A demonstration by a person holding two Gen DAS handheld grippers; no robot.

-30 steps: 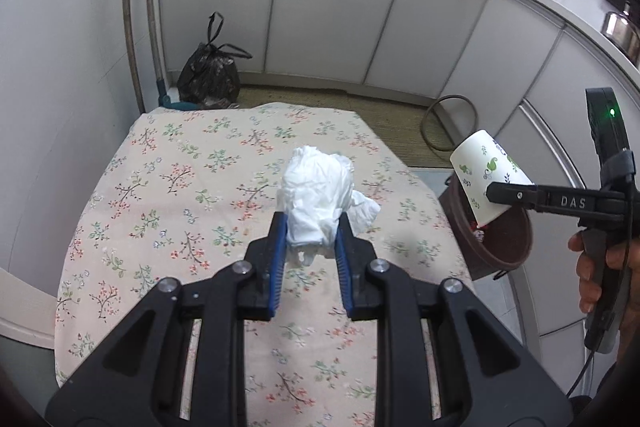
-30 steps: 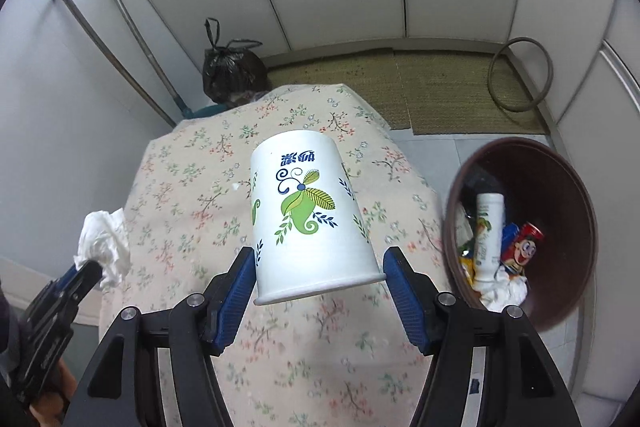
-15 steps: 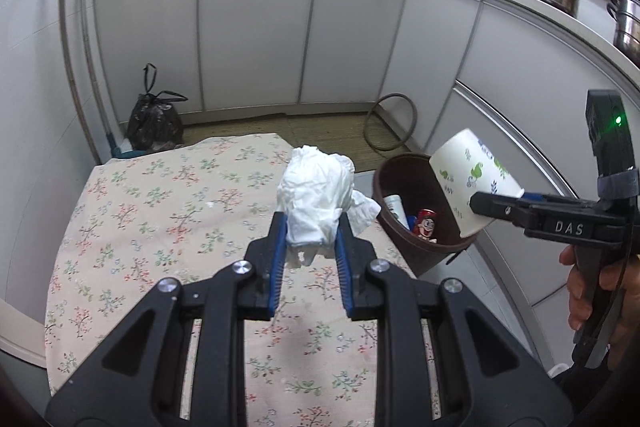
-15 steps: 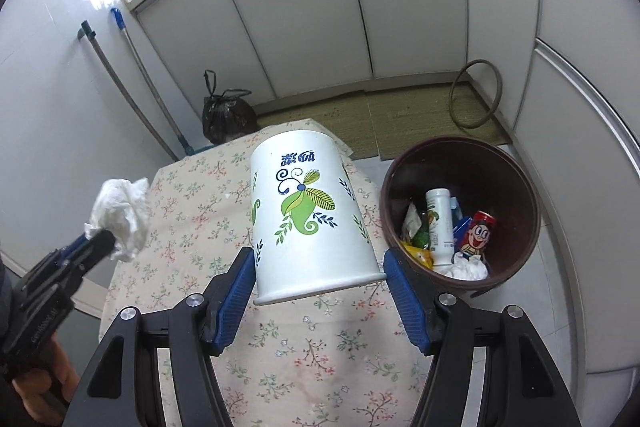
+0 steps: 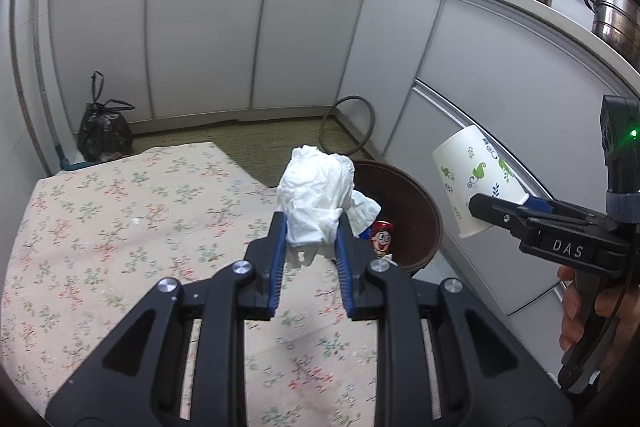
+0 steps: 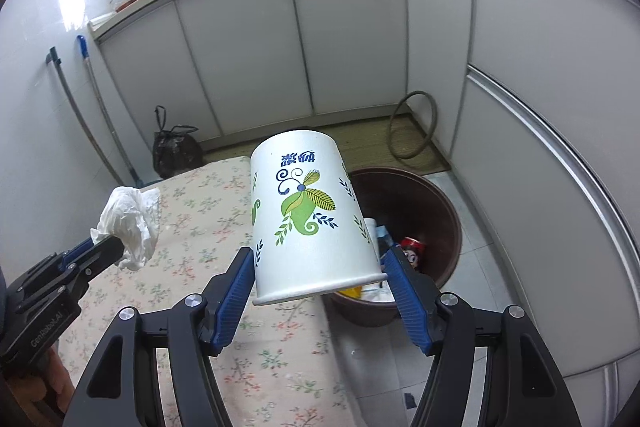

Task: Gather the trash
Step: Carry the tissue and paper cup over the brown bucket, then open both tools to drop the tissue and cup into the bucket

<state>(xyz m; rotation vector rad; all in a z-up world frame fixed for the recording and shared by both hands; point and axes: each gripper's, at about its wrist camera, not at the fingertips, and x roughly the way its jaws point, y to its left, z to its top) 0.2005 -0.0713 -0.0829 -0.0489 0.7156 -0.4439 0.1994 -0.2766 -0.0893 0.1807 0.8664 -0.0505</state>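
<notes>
Left wrist view: one tissue wad (image 5: 316, 195) pinched in the left gripper (image 5: 310, 239) at centre, one paper cup (image 5: 476, 181) at right. One brown bin (image 6: 420, 203), lower right of the right view, holds a red can (image 6: 412, 247) and scraps. Right gripper (image 6: 320, 271) clamps the cup.

The right gripper (image 6: 320, 269) clamped a white paper cup (image 6: 308, 215) with a leaf print, base pointing away, above the floral tablecloth (image 6: 192, 235); beyond it a brown bin (image 6: 440, 203) stood on the floor, holding a red can (image 6: 414, 247); at left the left gripper (image 6: 102, 247) pinched a crumpled white tissue (image 6: 130, 219); a black bag (image 6: 176, 149) sat by the cabinets.
</notes>
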